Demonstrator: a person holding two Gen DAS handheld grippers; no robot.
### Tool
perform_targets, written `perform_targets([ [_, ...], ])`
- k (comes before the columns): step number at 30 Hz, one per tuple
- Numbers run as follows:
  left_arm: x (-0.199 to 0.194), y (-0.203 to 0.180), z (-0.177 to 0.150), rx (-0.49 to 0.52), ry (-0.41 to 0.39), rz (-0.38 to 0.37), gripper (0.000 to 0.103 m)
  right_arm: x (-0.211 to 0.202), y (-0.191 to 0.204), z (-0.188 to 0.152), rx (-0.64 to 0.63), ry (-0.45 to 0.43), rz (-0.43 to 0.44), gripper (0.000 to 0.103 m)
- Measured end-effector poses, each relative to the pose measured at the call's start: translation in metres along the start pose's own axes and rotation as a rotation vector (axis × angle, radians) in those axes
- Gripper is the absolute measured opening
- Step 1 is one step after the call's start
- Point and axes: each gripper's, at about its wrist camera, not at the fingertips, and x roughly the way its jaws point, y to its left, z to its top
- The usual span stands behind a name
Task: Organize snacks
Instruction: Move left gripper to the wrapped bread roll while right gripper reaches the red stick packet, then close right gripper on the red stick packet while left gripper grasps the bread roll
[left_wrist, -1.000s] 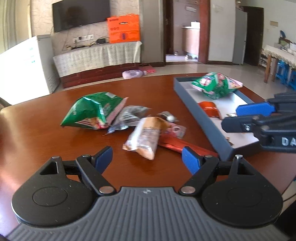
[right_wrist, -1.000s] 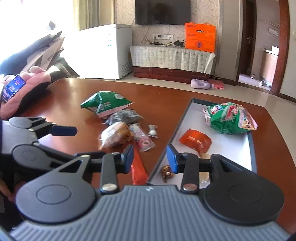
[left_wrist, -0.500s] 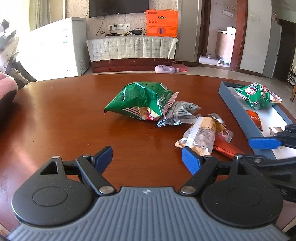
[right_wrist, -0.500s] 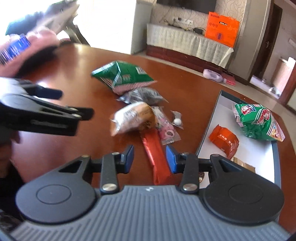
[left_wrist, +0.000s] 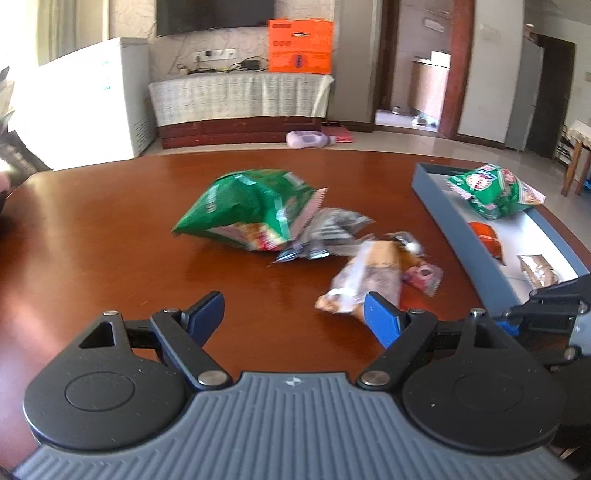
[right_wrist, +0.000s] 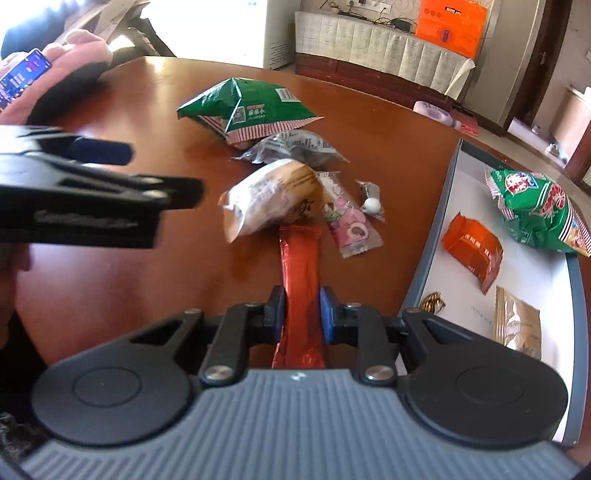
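Right gripper (right_wrist: 302, 308) has its jaws clenched on the near end of a long red foil snack bar (right_wrist: 300, 258) lying flat on the dark reddish-brown wooden worktop (right_wrist: 129, 273); the bar's far end tucks under a clear-wrapped tan bread bun (right_wrist: 273, 195). Left gripper (left_wrist: 293, 315) hovers over bare worktop, jaws released wide, nothing between them; its right finger sits just in front of the bun's near edge. Loose pile mid-worktop: large green crinkled chip bag (right_wrist: 247, 107) farthest, grey foil packet (right_wrist: 295, 146) touching it, then the bun, a pink candy packet (right_wrist: 351, 221) and a small clear-wrapped white ball candy (right_wrist: 371, 205) beside it. Grey shallow rectangular tray with white floor (right_wrist: 432, 236) lies to the right, its long wall just beside the bar's near end. Inside the tray: a green-and-red snack bag (right_wrist: 535, 206) at the far end, an orange packet (right_wrist: 472, 247), a brown packet (right_wrist: 517, 321), a small gold-brown wrapped candy (right_wrist: 432, 302) by the near wall. Open worktop left of the pile, out to the rounded edge.
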Motion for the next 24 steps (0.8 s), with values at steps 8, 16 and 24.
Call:
perform_targets([
  [8, 0.027, -0.028, 0.013, 0.073, -0.002, -0.047, 0.090, -0.005, -0.004, -0.005, 0.000, 0.008, 0.008, 0.024],
  [16, 0.066, -0.033, 0.019, 0.084, 0.045, -0.081, 0.090, -0.004, -0.005, -0.004, 0.003, 0.005, 0.011, 0.024],
  [24, 0.091, -0.024, 0.020, 0.023, 0.082, -0.106, 0.090, -0.003, -0.007, -0.003, 0.007, 0.003, 0.021, 0.024],
])
